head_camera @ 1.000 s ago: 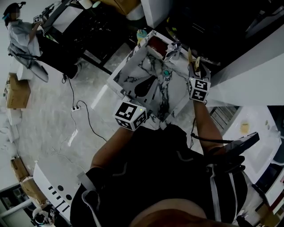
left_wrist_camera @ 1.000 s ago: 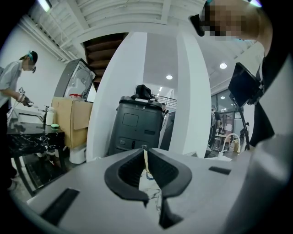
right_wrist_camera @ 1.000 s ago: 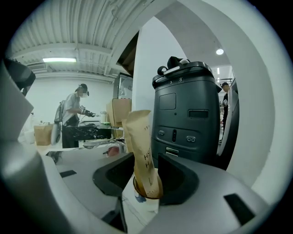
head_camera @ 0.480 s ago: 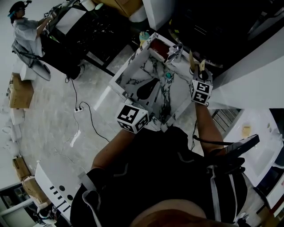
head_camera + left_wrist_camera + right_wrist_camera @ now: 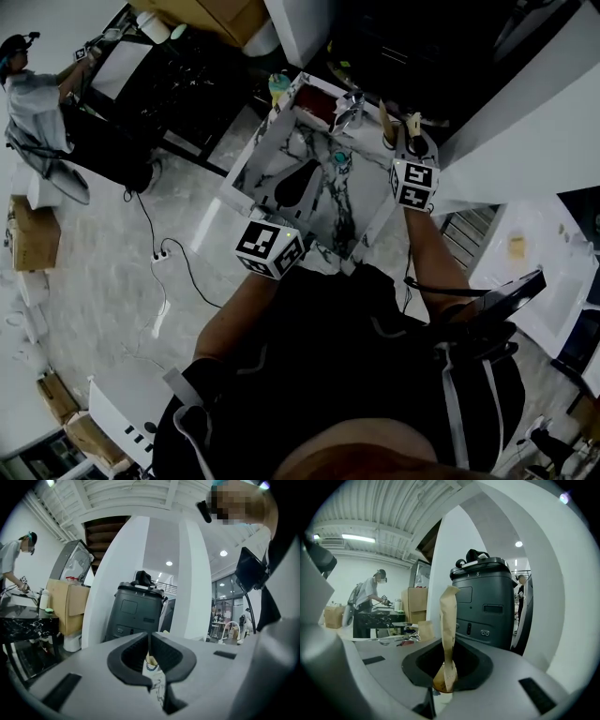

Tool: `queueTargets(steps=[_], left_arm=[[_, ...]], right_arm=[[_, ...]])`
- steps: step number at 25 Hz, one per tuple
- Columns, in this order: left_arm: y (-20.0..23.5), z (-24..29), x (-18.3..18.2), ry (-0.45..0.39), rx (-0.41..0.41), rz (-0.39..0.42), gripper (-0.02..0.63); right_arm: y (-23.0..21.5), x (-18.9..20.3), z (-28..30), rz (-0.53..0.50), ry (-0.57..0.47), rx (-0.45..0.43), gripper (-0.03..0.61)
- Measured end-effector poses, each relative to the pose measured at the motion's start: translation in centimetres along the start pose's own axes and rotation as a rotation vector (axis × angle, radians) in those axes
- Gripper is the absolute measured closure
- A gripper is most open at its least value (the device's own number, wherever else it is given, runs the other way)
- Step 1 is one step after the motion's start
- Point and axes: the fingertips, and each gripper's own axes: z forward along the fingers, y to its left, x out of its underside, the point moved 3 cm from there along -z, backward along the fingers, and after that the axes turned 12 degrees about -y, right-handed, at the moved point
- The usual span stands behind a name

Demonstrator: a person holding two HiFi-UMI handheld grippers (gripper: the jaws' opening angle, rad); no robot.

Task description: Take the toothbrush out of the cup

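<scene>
Extraction step: right gripper (image 5: 449, 657) jaws are closing on the paper-wrapped toothbrush (image 5: 449, 616), which stands upright at 12 o'clock, its foot seemingly in the cup (image 5: 440, 686). Left gripper (image 5: 149, 641) jaws sit nearly together, holding nothing we can make out. Next, we judge, comes a straight lift clear of the rim.

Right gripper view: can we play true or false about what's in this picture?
1. A paper-wrapped toothbrush stands upright between the jaws. True.
2. The right gripper has nothing in it. False: its jaws are closing on the toothbrush, which is between them.
3. A dark grey machine stands behind the toothbrush. True.
4. Nobody else is in the room. False: a person stands at the left, far back.
</scene>
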Motion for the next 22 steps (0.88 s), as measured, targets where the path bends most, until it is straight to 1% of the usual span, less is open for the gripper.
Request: queueTargets(steps=[4,8,11,15,18,22], left_arm=[[0.1,0.2,-1.1,-0.021,0.069,-0.014,0.589],[0.7,0.6,-1.5,-0.012,0.114,-0.033,0.589],[1.2,0.7,-1.8,-0.003,0.142,-0.046,0.589],[1.7,0.8,-2.8,-0.021,0.184,-0.060,0.593],[2.0,0.8,-3.3,-0.027,0.228,-0.058,0.597],[2.3,0.8,-3.5,-0.027,0.265,-0.063,0.599]], right_arm=[[0.0,-2.3,-0.8,-0.025,-0.027,0.031,0.528],[-0.2,-4.8,-1.5,-0.034,-0.059,0.071,0.528],[0.0,-6.8,-2.5,-0.031,-0.083,0.100,0.529],[0.6,-9.7,-4.0,-0.018,-0.120,0.121,0.528],[1.3,-11.9,-5.5,-0.014,-0.149,0.140,0.529],[2.4,-14.3,-7.4,-0.009,-0.181,0.157,0.528]])
